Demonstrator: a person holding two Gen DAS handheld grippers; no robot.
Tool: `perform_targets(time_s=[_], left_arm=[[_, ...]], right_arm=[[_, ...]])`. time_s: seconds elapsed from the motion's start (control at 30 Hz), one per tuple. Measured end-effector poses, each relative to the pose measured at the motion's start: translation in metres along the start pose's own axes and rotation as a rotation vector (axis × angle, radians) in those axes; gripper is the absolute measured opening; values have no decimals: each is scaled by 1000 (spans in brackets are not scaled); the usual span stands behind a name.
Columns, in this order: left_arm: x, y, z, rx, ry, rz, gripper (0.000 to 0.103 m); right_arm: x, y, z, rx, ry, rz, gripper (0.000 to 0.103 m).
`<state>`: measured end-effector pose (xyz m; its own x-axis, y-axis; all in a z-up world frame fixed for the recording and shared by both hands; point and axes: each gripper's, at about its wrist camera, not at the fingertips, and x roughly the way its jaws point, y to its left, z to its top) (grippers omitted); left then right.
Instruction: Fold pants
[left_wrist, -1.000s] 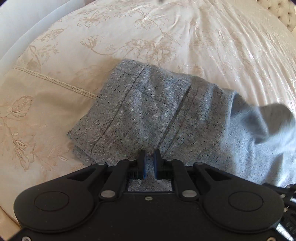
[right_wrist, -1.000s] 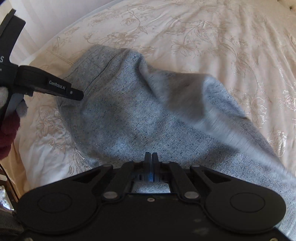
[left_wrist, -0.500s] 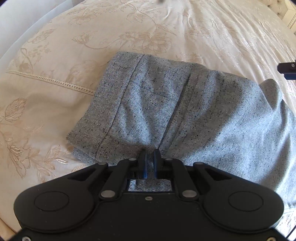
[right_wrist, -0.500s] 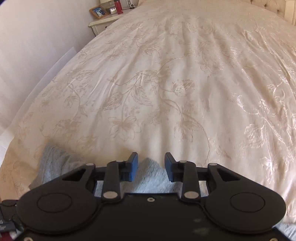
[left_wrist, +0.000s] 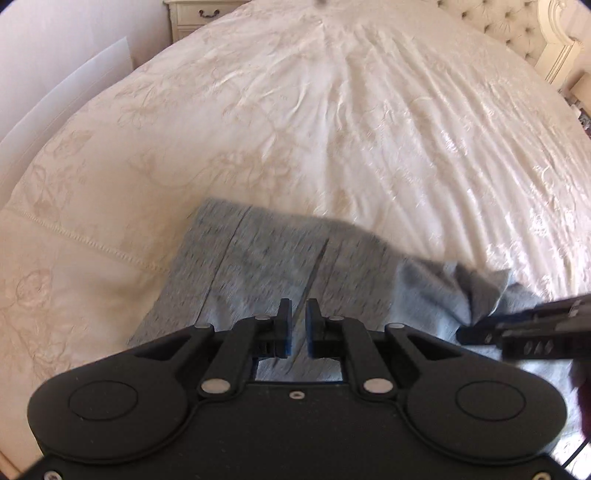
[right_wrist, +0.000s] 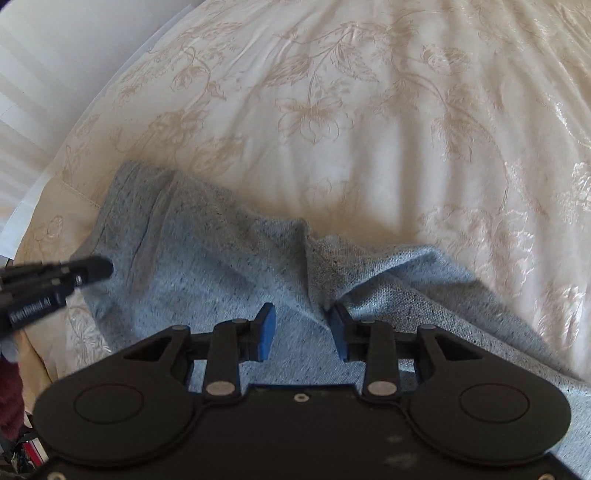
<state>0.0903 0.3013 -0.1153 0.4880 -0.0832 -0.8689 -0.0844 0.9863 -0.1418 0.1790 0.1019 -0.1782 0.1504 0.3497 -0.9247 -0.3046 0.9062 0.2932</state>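
Lying folded near the foot edge of the cream bedspread (left_wrist: 332, 110) embroidered with pale gold flowers, the speckled grey-blue knit pants (right_wrist: 207, 273) form a rough rectangle with one rumpled corner raised on the side away from the seam. That bedspread covers a wide bed; beyond it from the pants a tufted cream headboard (left_wrist: 491, 22) stands at the far end, and a cream nightstand with a dark drawer handle (left_wrist: 199, 14) sits at the far corner beside a plain pale wall (left_wrist: 55, 48). The left gripper (left_wrist: 299, 325) hangs over the pants with its blue-padded jaws a narrow slit apart, nothing visibly pinched between them. The right gripper (right_wrist: 301, 332) has just been opening; its jaws stand apart above the fabric, released, with a raised crease of cloth just ahead of them.
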Motion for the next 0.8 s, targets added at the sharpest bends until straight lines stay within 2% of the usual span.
perform_targets(time_s=[0.27,0.4,0.5,0.6,0.63,0.7,0.8], left_arm=[[41,-32,46,5,-8,-12,15],[34,-46,58,33,-90,-5,15],[45,-47,63,27,-59,-39,16],[64,-43,41,64,63,-52,15],[66,-40,27,87,77,-50,15],[62,-41,0,162,42,-29,16],[50,-51,-28,291,-34,13,16]], right_arm=[[8,6,-7,58,-31,-20,36],[-14,3,-3,63,-86,-24,36],[-33,-3,2,87,-138,-28,36],[-54,-15,9,130,-206,-42,36],[-60,-18,13,139,-231,-47,36],[-69,-22,21,144,-264,-52,36],[-67,-28,39,129,-257,-46,36]])
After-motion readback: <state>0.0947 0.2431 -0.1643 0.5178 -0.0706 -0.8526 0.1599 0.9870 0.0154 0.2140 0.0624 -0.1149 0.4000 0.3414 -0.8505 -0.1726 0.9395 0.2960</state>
